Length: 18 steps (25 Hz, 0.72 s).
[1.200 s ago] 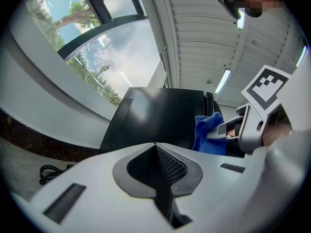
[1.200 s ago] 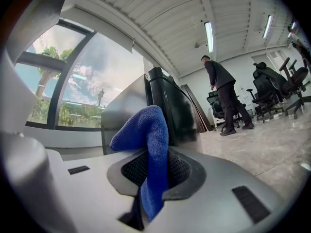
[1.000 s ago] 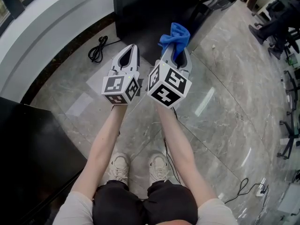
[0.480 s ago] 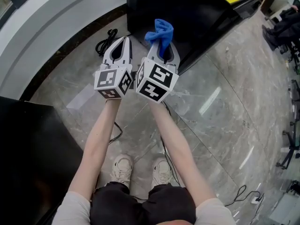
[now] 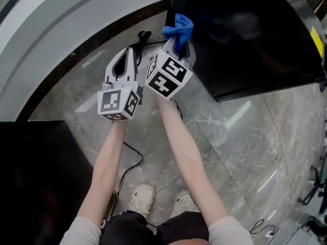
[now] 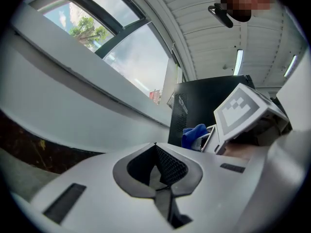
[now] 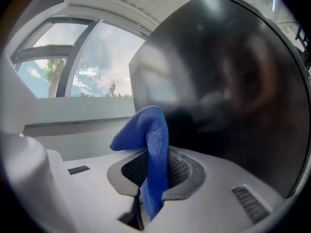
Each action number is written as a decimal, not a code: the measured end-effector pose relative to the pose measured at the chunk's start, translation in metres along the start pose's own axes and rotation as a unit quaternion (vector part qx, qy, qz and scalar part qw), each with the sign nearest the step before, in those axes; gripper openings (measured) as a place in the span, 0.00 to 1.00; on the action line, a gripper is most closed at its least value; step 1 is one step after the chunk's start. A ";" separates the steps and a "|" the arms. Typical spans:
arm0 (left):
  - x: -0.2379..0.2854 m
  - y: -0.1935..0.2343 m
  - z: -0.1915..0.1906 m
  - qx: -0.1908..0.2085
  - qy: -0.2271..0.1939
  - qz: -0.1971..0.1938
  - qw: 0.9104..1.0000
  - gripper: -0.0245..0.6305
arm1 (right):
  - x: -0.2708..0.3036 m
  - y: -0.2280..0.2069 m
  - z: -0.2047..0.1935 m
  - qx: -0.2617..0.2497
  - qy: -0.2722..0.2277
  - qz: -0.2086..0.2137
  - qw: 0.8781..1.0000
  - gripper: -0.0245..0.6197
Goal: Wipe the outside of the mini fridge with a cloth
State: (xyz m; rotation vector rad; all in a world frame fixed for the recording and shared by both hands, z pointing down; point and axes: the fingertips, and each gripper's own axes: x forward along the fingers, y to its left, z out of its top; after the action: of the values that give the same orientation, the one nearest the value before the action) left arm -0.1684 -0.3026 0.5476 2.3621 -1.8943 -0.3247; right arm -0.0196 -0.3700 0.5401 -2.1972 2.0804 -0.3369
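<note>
The black mini fridge [image 5: 245, 29] fills the upper right of the head view, and its glossy side [image 7: 228, 81] looms close in the right gripper view. My right gripper [image 5: 176, 41] is shut on a blue cloth [image 5: 178, 27], which sticks up from its jaws [image 7: 148, 149] near the fridge's left edge. Whether the cloth touches the fridge I cannot tell. My left gripper [image 5: 125, 60] hovers just left of the right one, shut and holding nothing [image 6: 156, 171]. The blue cloth [image 6: 193, 135] and the fridge [image 6: 199, 106] also show in the left gripper view.
A black power cable [image 5: 145, 36] lies on the marble floor [image 5: 240, 137] by the fridge's left corner. A curved grey wall base [image 5: 61, 24] runs behind. A black cabinet [image 5: 36, 177] stands at the lower left. The person's shoes [image 5: 143, 200] are below.
Both grippers and the view have shifted toward the fridge; the cloth now sits at the fridge's left edge instead of in front of it. Both grippers stay shut.
</note>
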 end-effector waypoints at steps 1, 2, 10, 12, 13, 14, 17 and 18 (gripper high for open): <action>0.000 0.012 -0.001 -0.001 -0.001 0.010 1.000 0.04 | 0.009 0.008 -0.001 0.000 -0.002 0.001 1.000 0.16; 0.001 0.024 -0.001 -0.005 -0.001 0.019 1.000 0.04 | 0.017 0.015 -0.001 0.000 -0.003 0.001 1.000 0.16; 0.006 0.064 -0.012 -0.021 -0.004 0.047 0.999 0.04 | 0.062 0.034 -0.021 0.003 0.003 -0.020 1.000 0.16; 0.005 0.065 -0.015 -0.018 0.000 0.045 0.999 0.04 | 0.068 0.028 -0.022 0.014 0.008 -0.032 0.999 0.16; 0.005 0.067 -0.016 -0.019 0.001 0.048 0.999 0.04 | 0.070 0.027 -0.021 0.017 0.008 -0.034 0.999 0.16; 0.004 0.068 -0.018 -0.022 0.002 0.050 0.998 0.04 | 0.071 0.027 -0.021 0.018 0.008 -0.034 0.999 0.16; 0.005 0.064 -0.024 -0.021 0.008 0.047 0.999 0.04 | 0.074 0.028 -0.026 0.013 0.011 -0.034 0.999 0.16; 0.006 0.062 -0.025 -0.017 0.011 0.043 0.999 0.04 | 0.075 0.028 -0.027 0.011 0.011 -0.035 0.999 0.16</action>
State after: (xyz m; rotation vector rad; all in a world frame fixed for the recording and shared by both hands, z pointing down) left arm -0.2204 -0.3235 0.5839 2.2470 -1.9569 -0.3195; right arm -0.0498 -0.4444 0.5674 -2.2666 2.0050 -0.3910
